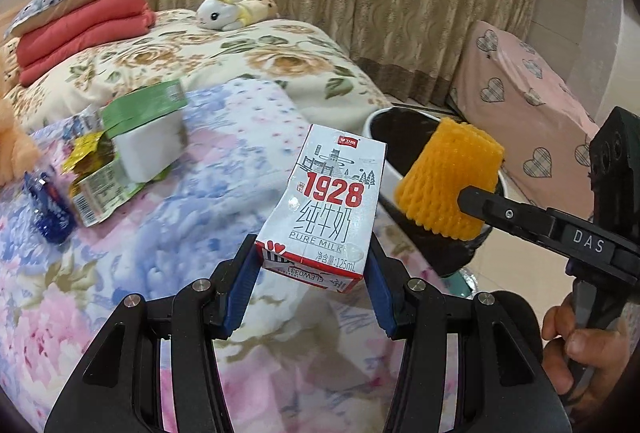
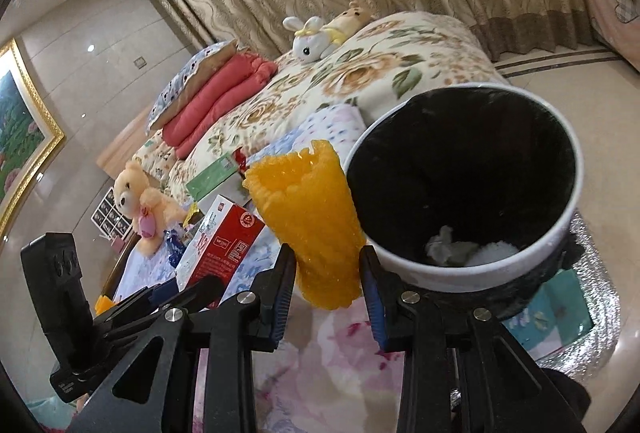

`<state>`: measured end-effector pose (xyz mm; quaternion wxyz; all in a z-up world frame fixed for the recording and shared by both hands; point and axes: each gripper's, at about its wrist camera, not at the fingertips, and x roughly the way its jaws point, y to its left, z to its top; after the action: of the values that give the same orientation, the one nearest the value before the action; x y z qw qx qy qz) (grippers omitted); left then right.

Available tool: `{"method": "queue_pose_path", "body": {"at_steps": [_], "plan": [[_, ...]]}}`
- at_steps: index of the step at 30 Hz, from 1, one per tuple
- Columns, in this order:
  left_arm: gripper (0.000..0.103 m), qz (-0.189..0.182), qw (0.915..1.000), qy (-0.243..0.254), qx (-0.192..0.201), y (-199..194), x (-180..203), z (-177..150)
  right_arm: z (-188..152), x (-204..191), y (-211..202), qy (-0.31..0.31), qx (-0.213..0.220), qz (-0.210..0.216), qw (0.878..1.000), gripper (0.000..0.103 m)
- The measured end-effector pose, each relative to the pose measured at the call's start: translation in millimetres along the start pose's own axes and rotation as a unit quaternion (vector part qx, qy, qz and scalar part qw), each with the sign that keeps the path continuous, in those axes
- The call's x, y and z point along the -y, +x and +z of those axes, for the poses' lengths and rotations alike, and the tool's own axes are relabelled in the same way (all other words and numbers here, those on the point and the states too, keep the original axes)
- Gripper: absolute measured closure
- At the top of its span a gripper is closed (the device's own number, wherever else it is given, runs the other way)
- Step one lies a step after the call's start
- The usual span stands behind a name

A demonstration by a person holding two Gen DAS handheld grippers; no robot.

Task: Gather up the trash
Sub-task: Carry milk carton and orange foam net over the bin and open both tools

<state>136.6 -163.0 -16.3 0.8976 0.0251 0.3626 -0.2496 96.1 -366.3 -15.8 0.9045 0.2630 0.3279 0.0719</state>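
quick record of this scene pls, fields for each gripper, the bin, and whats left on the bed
left gripper: shut on milk carton, held above the bed
right gripper: shut on orange foam net, beside the bin's rim
trash bin: white rim, black liner, open top, on the floor by the bed; pale crumpled scraps at the bottom
left on bed: green box, yellow wrapper, blue wrapper
also on bed: plush rabbit, folded red quilt
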Motion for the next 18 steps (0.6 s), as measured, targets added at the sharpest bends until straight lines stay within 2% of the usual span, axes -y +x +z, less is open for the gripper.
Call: {"method": "queue_pose_path", "body": {"at_steps": [8, 18], "plan": [[0.053, -0.01, 0.9998, 0.016, 0.001, 5.7, 19.9, 6.5, 2.9, 13.6, -9.7, 0.014, 0.01, 0.004, 1.0, 0.078], [0.053, -0.014, 0.9995, 0.028, 0.001, 9.2, 33.1, 12.5, 10.2, 25.3, -22.8, 0.035, 0.034, 0.005, 0.999, 0.08]]}}
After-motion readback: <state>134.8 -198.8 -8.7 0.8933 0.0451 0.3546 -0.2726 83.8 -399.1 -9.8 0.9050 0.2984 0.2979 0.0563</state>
